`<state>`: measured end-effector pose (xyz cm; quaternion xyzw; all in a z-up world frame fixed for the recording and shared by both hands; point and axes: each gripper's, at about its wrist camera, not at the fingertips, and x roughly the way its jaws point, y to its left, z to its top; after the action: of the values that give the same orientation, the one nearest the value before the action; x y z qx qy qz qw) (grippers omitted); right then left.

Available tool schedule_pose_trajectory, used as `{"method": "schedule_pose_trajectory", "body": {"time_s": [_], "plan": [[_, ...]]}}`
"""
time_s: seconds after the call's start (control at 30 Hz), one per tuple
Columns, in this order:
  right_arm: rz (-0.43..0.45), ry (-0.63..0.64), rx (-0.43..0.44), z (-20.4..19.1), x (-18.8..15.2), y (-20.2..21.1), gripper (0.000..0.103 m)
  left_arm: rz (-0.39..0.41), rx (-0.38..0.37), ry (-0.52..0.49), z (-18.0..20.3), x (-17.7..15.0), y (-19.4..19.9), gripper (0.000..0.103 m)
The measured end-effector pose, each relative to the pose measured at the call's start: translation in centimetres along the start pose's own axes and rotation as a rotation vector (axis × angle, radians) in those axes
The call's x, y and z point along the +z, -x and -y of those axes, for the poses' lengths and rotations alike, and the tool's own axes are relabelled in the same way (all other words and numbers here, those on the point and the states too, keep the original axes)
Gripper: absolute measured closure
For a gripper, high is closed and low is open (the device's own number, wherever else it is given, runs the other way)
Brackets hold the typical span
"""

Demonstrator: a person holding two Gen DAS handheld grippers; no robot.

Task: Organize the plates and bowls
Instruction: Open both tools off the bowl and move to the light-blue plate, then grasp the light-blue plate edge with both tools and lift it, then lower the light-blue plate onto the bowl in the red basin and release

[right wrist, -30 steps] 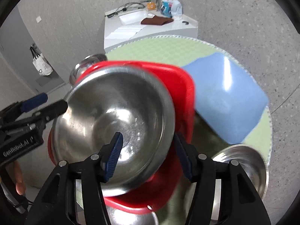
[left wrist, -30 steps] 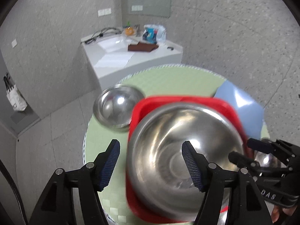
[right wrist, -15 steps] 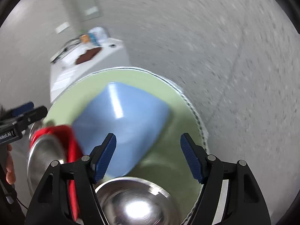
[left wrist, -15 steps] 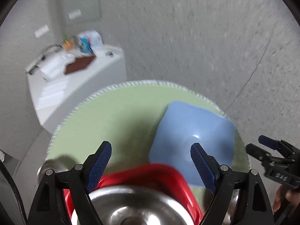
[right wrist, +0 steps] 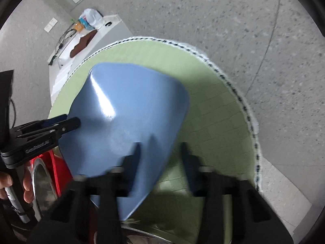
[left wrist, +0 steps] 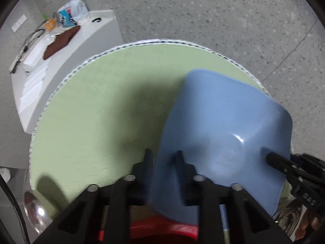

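A blue square plate (left wrist: 223, 122) lies on the round green table (left wrist: 101, 101). My left gripper (left wrist: 164, 158) is closing on the plate's left rim, one finger over the plate and one outside it, pads tight on the rim. My right gripper (right wrist: 161, 152) straddles the opposite edge of the blue plate (right wrist: 130, 109). Its jaws are closing and blurred, and a strip of green still shows between the rim and the outer finger. A red plate (left wrist: 162, 228) holding a steel bowl (right wrist: 40, 183) sits just behind the blue one.
A small steel bowl (left wrist: 34, 209) rests at the table's left edge and another steel bowl (right wrist: 152, 233) lies under the right gripper. A white counter (left wrist: 61, 50) with cables and packets stands beyond the table. A hand (right wrist: 26, 187) holds the left gripper.
Both grippers swung from the steel bowl on the red plate over to the blue plate and dropped toward it. Their jaws narrowed from wide open, the left one down onto the rim.
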<state>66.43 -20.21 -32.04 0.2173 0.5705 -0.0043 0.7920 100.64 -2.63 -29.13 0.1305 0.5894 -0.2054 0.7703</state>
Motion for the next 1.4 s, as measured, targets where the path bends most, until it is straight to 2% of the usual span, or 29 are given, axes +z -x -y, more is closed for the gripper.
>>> {"method": "schedule_pose_trajectory", "body": {"time_s": [0.13,0.27,0.43,0.53,0.6,0.77,0.87,1.0,1.07,1.13,1.3,1.37,1.4], "plan": [[0.060,0.010,-0.016,-0.4,0.0,1.1,0.089,0.059,-0.003,-0.002,-0.2,2.0,1.3,0.088],[0.158,0.032,-0.008,-1.0,0.4,4.6,0.090,0.162,-0.049,0.025,-0.4,1.7,4.7,0.089],[0.280,0.107,0.021,-3.7,0.0,10.7,0.090,0.299,-0.050,0.075,-2.1,-2.5,12.2,0.089],[0.318,0.155,0.044,-5.8,-0.5,13.4,0.090,0.356,-0.054,0.113,-4.1,-6.0,16.3,0.088],[0.328,0.206,0.084,-7.6,-1.4,14.9,0.090,0.396,-0.030,0.148,-5.3,-9.0,18.6,0.088],[0.291,0.313,0.149,-11.8,-4.0,15.2,0.090,0.450,0.031,0.248,-8.1,-16.7,22.2,0.088],[0.227,0.368,0.164,-13.9,-6.0,13.3,0.090,0.447,0.090,0.309,-9.4,-21.6,22.7,0.088],[0.142,0.427,0.163,-16.0,-8.9,9.9,0.090,0.410,0.105,0.383,-9.8,-26.4,21.9,0.088],[0.103,0.438,0.163,-16.4,-10.2,8.4,0.090,0.388,0.115,0.409,-8.6,-26.8,21.2,0.088],[0.075,0.455,0.156,-16.9,-11.1,7.2,0.089,0.360,0.124,0.434,-8.9,-28.5,20.3,0.088],[0.033,0.488,0.110,-17.3,-12.8,4.5,0.087,0.326,0.124,0.459,-8.3,-28.4,18.7,0.088],[0.024,0.486,0.101,-17.2,-13.2,4.1,0.087,0.311,0.111,0.467,-8.5,-27.8,17.8,0.088],[0.023,0.493,0.089,-17.3,-13.4,3.8,0.087,0.304,0.102,0.474,-8.4,-26.5,17.0,0.088]]}}
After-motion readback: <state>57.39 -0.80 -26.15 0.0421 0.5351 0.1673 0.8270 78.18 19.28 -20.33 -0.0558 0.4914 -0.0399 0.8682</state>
